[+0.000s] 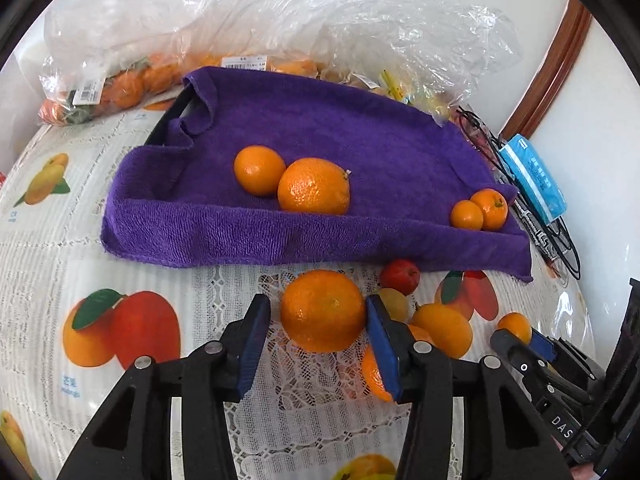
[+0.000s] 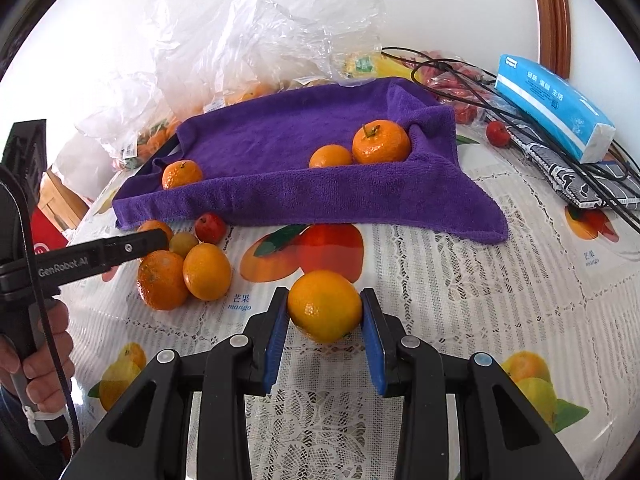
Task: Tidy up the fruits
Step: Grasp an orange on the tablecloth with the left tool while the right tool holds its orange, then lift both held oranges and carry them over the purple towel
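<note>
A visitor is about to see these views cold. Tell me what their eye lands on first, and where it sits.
First, the purple towel spread over a tray at the middle of the table, with four oranges lying on it. Next, each pair of tongs in the foreground has an orange between its blue pads: the left tongs around a large orange, the right tongs gripping a smooth orange. More loose fruit lies just in front of the towel.
</note>
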The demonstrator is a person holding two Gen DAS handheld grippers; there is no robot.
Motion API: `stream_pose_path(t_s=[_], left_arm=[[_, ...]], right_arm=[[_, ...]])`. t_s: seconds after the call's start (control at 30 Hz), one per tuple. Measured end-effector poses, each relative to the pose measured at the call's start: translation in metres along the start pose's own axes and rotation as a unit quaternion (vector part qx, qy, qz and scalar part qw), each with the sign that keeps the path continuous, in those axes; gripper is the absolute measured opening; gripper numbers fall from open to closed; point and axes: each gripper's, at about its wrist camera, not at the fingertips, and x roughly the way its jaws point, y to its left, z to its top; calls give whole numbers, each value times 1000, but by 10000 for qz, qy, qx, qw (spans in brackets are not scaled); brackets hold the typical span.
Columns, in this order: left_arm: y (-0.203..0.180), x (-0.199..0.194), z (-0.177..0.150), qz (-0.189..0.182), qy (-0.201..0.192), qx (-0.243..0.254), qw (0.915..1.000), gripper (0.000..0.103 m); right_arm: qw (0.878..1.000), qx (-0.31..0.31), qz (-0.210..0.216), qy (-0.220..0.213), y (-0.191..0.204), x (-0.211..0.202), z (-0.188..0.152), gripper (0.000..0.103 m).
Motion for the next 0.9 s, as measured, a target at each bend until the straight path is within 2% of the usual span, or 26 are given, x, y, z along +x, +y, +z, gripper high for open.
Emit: stream_pose_path(t_s=[0.07, 0.23, 0.37, 0.43, 0.5, 0.67, 0.9], left_arm=[[0, -1, 0, -57, -45, 20, 10000, 40], [6, -15, 1, 85, -143, 3, 9999, 40], [19, -18, -3, 472, -61, -75, 9988, 40], [24, -13, -7, 507, -15, -92, 9987, 42], [21, -14, -10, 588, -208, -25, 9981, 42], [12, -11, -13, 835, -404, 212, 9955, 40], [15, -15, -10, 638, -503, 154, 9966, 40]], right_arm=[[10000, -3, -2, -1, 0, 0, 0, 35], [10000, -5, 3, -6, 0, 0, 0, 35], [10000, -53, -14, 7, 2, 0, 0, 35], [9999, -112, -37, 25, 4, 1, 0, 35], [9999, -148, -37, 38, 5, 2, 0, 35], [9999, -111, 26, 34, 2, 2, 0, 35], [9999, -115, -62, -20, 4, -1, 0, 35]])
